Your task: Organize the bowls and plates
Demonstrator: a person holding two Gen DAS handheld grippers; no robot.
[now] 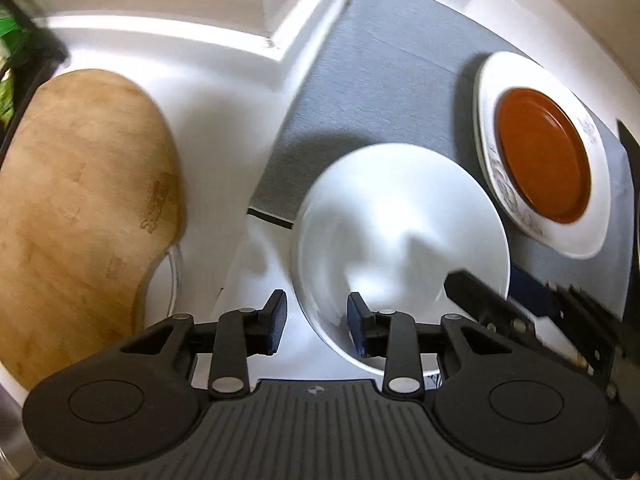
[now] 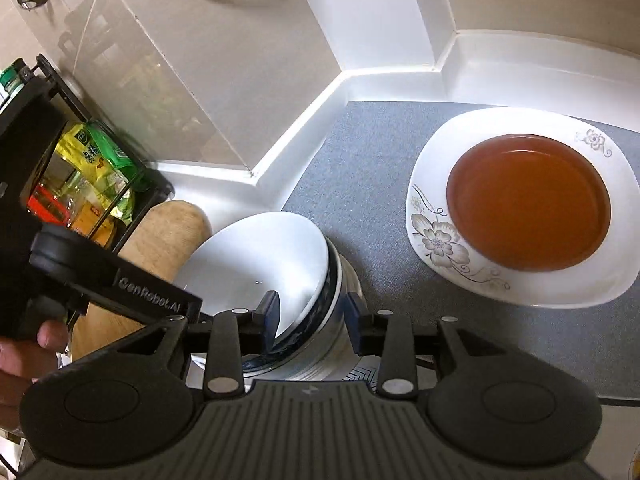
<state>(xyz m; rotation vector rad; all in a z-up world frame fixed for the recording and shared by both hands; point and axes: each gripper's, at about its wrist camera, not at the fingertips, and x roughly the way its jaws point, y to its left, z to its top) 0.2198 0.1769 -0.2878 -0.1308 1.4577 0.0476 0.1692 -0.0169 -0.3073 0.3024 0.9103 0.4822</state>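
A white bowl [image 1: 400,248] sits on top of a stack of bowls [image 2: 332,344] at the near edge of a grey mat [image 1: 380,80]. My left gripper [image 1: 316,320] is open, with the bowl's near rim between its fingers. My right gripper [image 2: 314,322] is open and straddles the stack's right rim; the white bowl [image 2: 260,264] lies in it. A brown plate [image 1: 544,156] rests on a white flowered plate [image 1: 596,216] at the right of the mat; both show in the right wrist view, the brown plate [image 2: 528,200] on the white one [image 2: 440,240].
A wooden cutting board [image 1: 80,208] lies left of the bowls on the white counter. A black rack [image 2: 68,184] with packets stands at the far left. White tiled walls [image 2: 380,20] close the back. The other gripper [image 2: 100,284] crosses the left side.
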